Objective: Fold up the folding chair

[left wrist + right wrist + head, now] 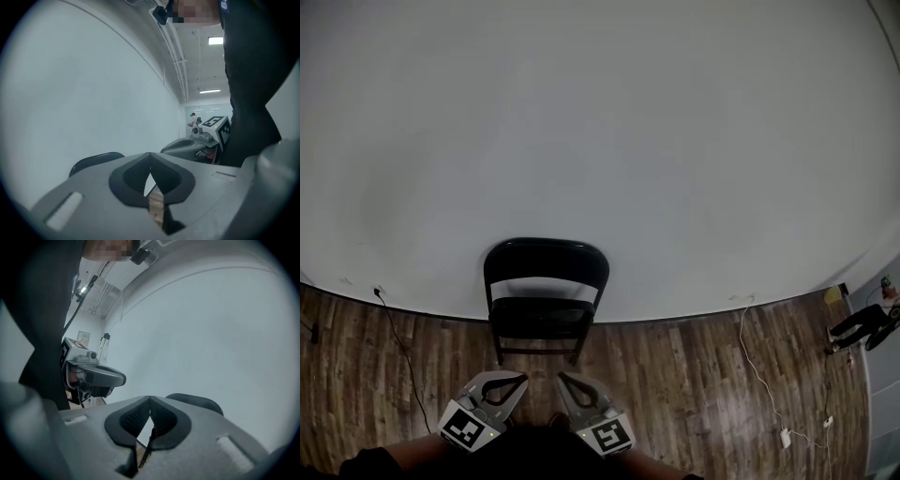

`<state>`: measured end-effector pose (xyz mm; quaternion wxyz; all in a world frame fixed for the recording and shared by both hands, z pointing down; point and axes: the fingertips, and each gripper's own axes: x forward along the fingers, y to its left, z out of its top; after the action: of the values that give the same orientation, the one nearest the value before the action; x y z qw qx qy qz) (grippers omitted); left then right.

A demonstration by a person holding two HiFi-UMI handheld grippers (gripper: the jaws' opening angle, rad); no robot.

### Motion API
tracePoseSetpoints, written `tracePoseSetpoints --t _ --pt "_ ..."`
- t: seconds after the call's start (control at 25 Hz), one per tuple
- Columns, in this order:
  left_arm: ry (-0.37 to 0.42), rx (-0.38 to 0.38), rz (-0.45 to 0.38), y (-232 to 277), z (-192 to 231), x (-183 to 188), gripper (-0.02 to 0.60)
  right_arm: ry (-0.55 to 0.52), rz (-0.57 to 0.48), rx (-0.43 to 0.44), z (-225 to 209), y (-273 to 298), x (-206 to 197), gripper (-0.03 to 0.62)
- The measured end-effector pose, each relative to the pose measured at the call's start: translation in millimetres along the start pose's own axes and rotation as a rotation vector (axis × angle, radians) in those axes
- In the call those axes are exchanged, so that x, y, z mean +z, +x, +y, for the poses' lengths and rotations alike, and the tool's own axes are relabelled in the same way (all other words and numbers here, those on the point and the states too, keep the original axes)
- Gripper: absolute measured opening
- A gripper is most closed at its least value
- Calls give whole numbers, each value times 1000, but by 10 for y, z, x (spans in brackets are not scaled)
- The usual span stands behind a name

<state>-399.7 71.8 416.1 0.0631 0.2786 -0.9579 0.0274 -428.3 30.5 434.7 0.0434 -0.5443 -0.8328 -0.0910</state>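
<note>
The folding chair stands unfolded on the wooden floor at the far centre, its backrest against the white wall and its seat facing the near side. Near of the chair and apart from it, the left gripper and the right gripper sit side by side, tips pointed toward the chair, each with its jaws pressed together and nothing between them. A dark cable runs along the floor to the left, and a white cable to the right.
</note>
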Motion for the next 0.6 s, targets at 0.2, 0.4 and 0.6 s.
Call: tracePoseSetpoints --t 0.2,0.4,0.6 --pt "-42 2 -6 151 -108 -4 2 8 -7 22 -44 -86 -69 2" --pt "-63 9 -7 215 -213 -5 2 12 -1 48 -55 -195 -120 2" --pt "-74 10 -1 266 -307 -107 2 20 -10 83 -52 -219 -124 2"
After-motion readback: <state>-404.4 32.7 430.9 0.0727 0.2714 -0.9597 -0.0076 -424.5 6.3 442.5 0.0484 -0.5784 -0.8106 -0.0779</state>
